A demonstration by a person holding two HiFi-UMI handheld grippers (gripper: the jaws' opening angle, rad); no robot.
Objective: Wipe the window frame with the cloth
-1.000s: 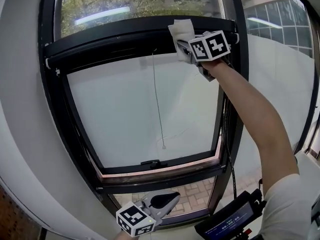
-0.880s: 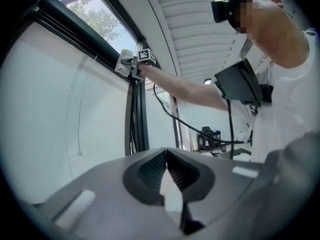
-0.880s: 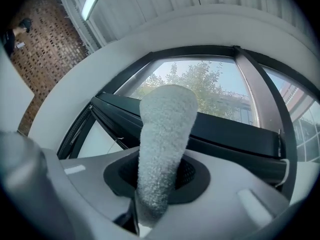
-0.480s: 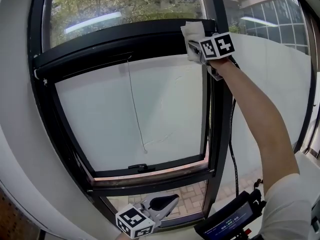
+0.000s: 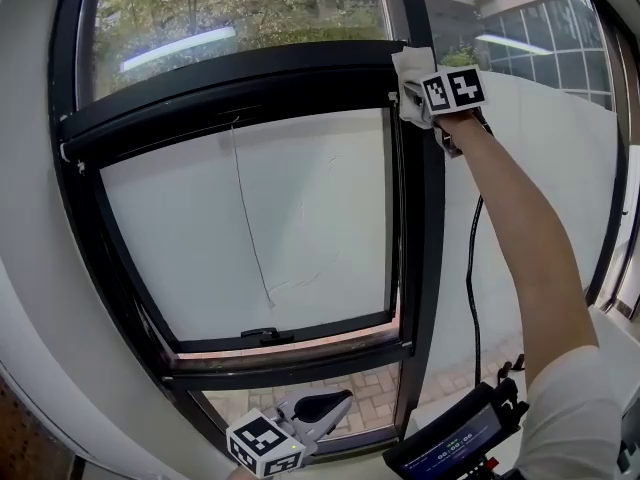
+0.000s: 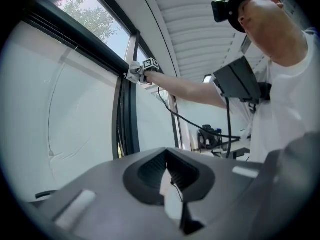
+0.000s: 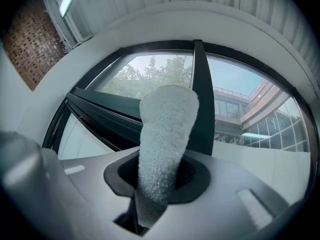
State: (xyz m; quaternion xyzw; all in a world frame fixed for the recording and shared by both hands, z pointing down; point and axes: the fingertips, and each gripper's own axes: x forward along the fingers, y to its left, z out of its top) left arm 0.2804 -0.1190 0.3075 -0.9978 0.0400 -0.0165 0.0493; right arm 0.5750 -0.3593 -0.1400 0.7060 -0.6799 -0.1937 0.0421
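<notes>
Nothing can be read with certainty. The small screen (image 5: 455,443) shows pale digits. They are too blurred to make out.

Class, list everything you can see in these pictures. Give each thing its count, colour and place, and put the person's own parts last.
window frame: one, black, fills the view ahead
cloth: one, white, at the frame's upper right corner
pull cord: one, thin, grey, hangs in front of the lower pane
handle: one, black, on the sash's bottom rail
cable: one, black, hangs below the raised arm
screen unit: one, black, bottom right
trees: green, outside the upper pane
brick paving: reddish, outside, below the sash
arm: one, bare, raised at right
right gripper: shut on the cloth
left gripper: shut, empty, held low
</notes>
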